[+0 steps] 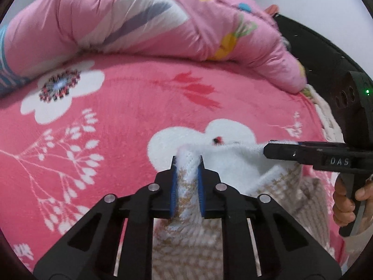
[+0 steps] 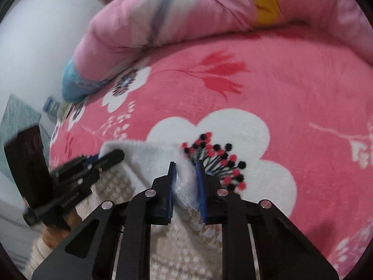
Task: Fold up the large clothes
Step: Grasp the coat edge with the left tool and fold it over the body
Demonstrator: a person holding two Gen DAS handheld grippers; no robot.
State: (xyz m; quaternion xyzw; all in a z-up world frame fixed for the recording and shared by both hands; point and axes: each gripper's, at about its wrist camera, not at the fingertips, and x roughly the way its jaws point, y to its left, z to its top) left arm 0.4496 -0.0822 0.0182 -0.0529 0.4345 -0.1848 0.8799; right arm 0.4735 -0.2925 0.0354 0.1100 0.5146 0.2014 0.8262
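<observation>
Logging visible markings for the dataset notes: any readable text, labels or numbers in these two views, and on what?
"DAS": raised letters on the right gripper body, seen in the left wrist view; the word runs on out of frame.
Small white print on the left gripper body, in the right wrist view: too blurred to read.
None on the knit sweater or the floral blanket.

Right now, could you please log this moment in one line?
left gripper: shut on white-and-beige knitted sweater | right gripper: same | pink floral blanket beneath

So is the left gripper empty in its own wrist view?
No, the left gripper is shut on a fold of the white and beige knitted sweater, pinched between its blue pads.
</observation>
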